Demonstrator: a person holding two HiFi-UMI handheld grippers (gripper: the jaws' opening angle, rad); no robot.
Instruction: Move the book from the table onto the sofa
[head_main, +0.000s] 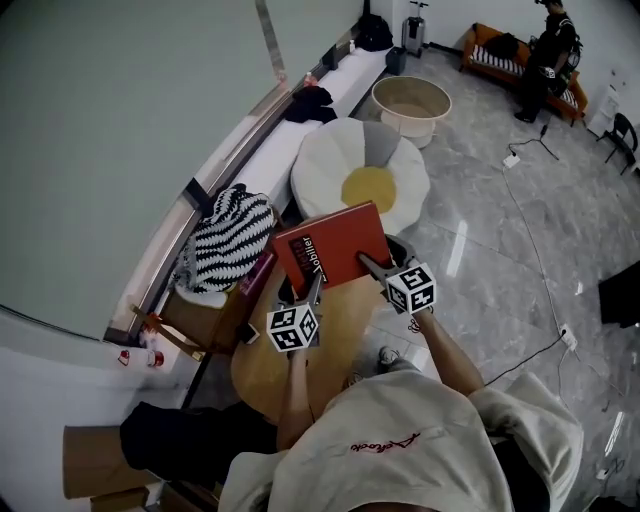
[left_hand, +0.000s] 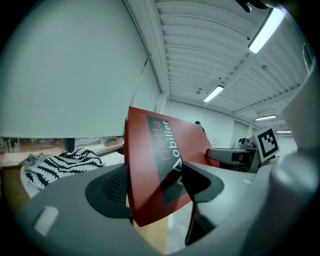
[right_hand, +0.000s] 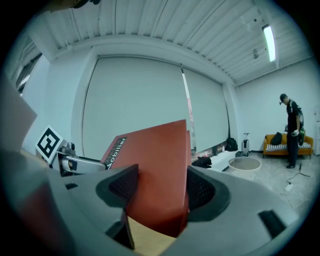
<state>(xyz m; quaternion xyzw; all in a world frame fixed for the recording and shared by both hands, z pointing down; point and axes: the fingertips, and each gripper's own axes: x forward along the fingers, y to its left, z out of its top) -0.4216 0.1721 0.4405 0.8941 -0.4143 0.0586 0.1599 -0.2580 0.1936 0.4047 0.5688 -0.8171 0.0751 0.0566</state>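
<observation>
Flat red book (head_main: 335, 245), rectangular, pinched by left gripper (head_main: 314, 288), right gripper (head_main: 370, 264)

Your book (head_main: 330, 245) hangs over the table's (head_main: 262, 375) far edge.
Left gripper (head_main: 314, 284) at its 7 o'clock edge, right gripper (head_main: 367, 263) at 4; flower seat (head_main: 330, 160) at 12, striped cushion (head_main: 226, 240) at 9.

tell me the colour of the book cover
Red, with a dark lettered strip; the book shows best in the head view.
</observation>
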